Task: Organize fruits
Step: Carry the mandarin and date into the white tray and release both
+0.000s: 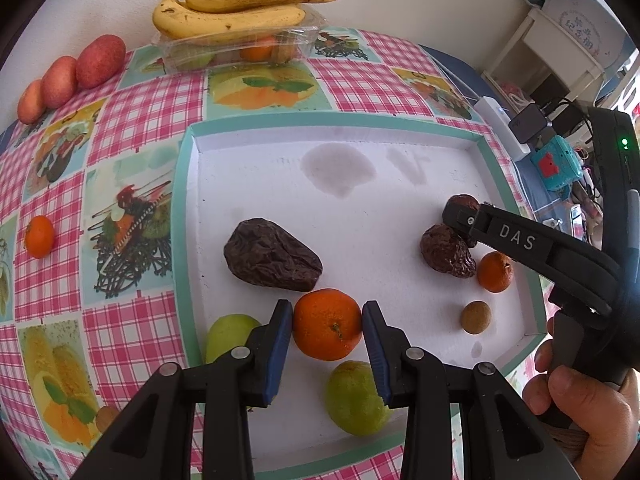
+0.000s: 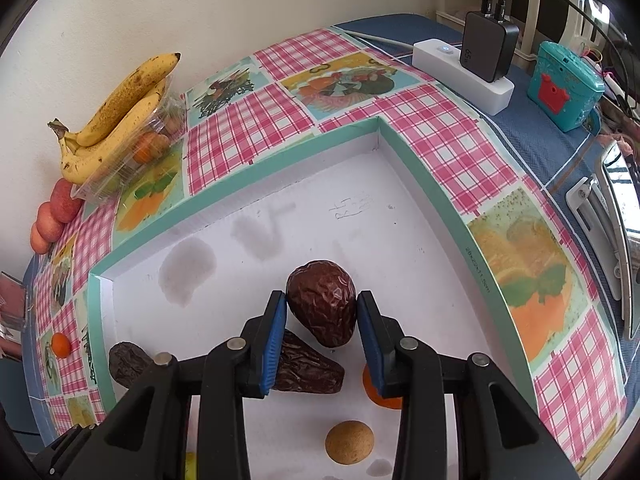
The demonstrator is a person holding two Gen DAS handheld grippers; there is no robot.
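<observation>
Here the left gripper (image 1: 327,322) pinches an orange mandarin (image 1: 327,324) near the tray's (image 1: 182,216) front edge; the right gripper (image 2: 322,316) clamps a wrinkled dark fruit (image 2: 322,308).

Left wrist view: close above the white tray (image 1: 400,148), angled steeply down from its near edge toward the wall.
Right wrist view: close above the tray's (image 2: 248,200) right part, facing its far corner.
Shared: tray floor, bananas (image 1: 232,12) (image 2: 116,116) beyond the tray.

Round orange mandarin (image 1: 327,324) sits pinched between the left hand-held gripper (image 1: 327,320) pads; wrinkled dark-brown avocado (image 2: 322,309) clamped upright in the right hand-held gripper (image 2: 322,316).
</observation>
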